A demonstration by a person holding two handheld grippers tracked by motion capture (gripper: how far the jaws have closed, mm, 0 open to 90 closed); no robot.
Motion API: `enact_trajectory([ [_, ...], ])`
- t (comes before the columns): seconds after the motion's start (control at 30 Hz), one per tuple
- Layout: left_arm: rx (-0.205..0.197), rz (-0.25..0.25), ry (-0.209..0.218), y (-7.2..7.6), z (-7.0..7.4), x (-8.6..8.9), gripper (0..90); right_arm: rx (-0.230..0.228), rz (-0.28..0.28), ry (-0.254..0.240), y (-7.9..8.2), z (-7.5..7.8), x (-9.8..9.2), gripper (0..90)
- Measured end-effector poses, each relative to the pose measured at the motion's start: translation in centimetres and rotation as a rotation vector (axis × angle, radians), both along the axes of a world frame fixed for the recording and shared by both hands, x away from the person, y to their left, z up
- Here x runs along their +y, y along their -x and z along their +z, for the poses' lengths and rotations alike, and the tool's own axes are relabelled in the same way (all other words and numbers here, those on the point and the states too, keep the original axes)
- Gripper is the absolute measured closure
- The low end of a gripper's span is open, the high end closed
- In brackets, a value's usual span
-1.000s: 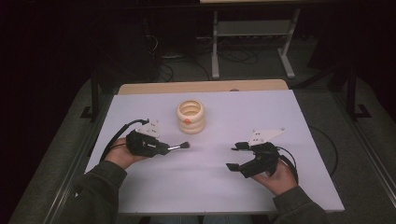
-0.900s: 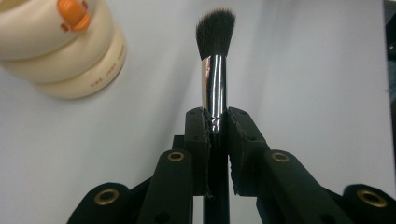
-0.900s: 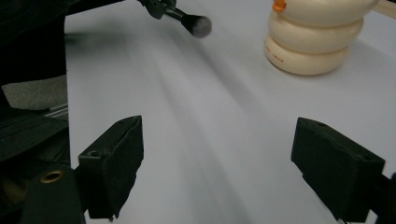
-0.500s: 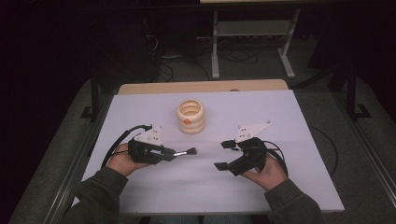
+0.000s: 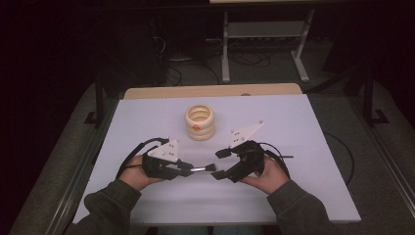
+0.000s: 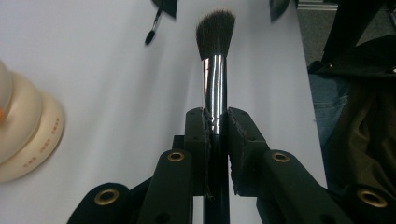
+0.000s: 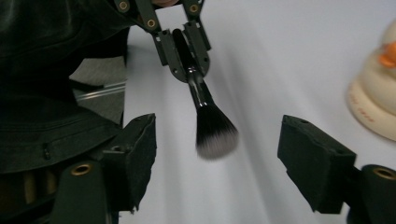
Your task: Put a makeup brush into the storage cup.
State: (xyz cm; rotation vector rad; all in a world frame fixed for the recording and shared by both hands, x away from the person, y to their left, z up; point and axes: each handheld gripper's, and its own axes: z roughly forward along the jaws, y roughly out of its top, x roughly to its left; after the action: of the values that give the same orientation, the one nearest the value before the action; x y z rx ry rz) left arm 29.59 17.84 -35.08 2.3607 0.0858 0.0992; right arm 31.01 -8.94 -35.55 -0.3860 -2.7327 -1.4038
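Observation:
My left gripper [image 5: 188, 170] is shut on the handle of a makeup brush [image 5: 201, 168], which lies level and points right. In the left gripper view the pads clamp the chrome ferrule [image 6: 215, 84] and the dark bristles stick out ahead. My right gripper [image 5: 219, 164] faces it from the right with its jaws open. They have just been closing, and the brush head [image 7: 212, 133] hangs between them without touching either pad [image 7: 140, 154]. In the right gripper view the left gripper [image 7: 187, 69] shows at the top, gripping the brush.
A cream stack of rings [image 5: 200, 122] with an orange spot stands behind the grippers at mid-table. The white table top [image 5: 293, 127] spreads to both sides. A wooden strip [image 5: 210, 91] runs along the far edge, with dark floor and a metal frame [image 5: 264, 34] beyond.
Both hands have moved toward each other near the table's front. The brush head now sits between the right gripper's jaws, which stand a little narrower than before.

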Motion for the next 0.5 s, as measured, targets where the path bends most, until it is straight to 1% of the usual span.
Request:
enact_trajectory([
  [0.03,0.000,-0.007,0.001,0.1,0.0,-0.2,78.9,0.006,0.012,0.006,0.1,-0.1,0.3,29.0],
  [0.07,-0.003,-0.014,0.002,0.1,0.0,-0.3,78.9,0.002,0.023,0.013,0.1,-0.2,0.6,30.4],
  [0.13,-0.001,-0.022,0.003,0.3,0.0,-0.6,78.9,0.018,0.047,0.013,0.2,-0.3,1.1,35.3],
  [0.17,-0.003,-0.027,-0.002,0.3,0.0,-0.7,78.9,0.011,0.056,0.018,0.1,-0.5,1.2,36.8],
  [0.2,-0.004,-0.032,-0.004,0.4,0.0,-0.8,78.9,0.028,0.076,0.023,0.1,-0.7,1.6,42.5],
  [0.23,-0.009,-0.041,-0.004,0.4,0.0,-0.9,78.9,0.028,0.076,0.023,0.1,-0.7,1.6,42.5],
  [0.27,-0.009,-0.044,-0.004,0.5,0.0,-1.0,78.9,0.034,0.081,0.028,0.1,-0.8,1.7,44.9],
  [0.3,-0.004,-0.042,0.000,0.6,0.0,-1.1,78.9,0.031,0.090,0.027,0.1,-1.0,1.8,48.0],
  [0.33,-0.006,-0.048,-0.006,0.5,0.0,-1.1,78.9,0.039,0.102,0.029,0.1,-1.0,1.9,52.0],
  [0.37,-0.007,-0.051,-0.006,0.5,0.0,-1.2,78.9,0.026,0.120,0.028,-0.1,-1.2,2.0,54.7],
  [0.4,-0.002,-0.051,-0.006,0.6,-0.1,-1.2,78.9,0.037,0.126,0.029,-0.1,-1.2,2.0,58.3],
  [0.43,-0.002,-0.058,-0.010,0.6,-0.1,-1.3,78.9,0.048,0.138,0.027,-0.2,-1.3,2.1,64.2],
  [0.47,0.002,-0.062,-0.009,0.6,-0.2,-1.3,78.9,0.048,0.154,0.030,-0.2,-1.4,2.1,67.5],
  [0.5,0.005,-0.066,-0.008,0.6,-0.2,-1.4,78.9,0.039,0.163,0.037,-0.3,-1.5,2.0,73.9],
])
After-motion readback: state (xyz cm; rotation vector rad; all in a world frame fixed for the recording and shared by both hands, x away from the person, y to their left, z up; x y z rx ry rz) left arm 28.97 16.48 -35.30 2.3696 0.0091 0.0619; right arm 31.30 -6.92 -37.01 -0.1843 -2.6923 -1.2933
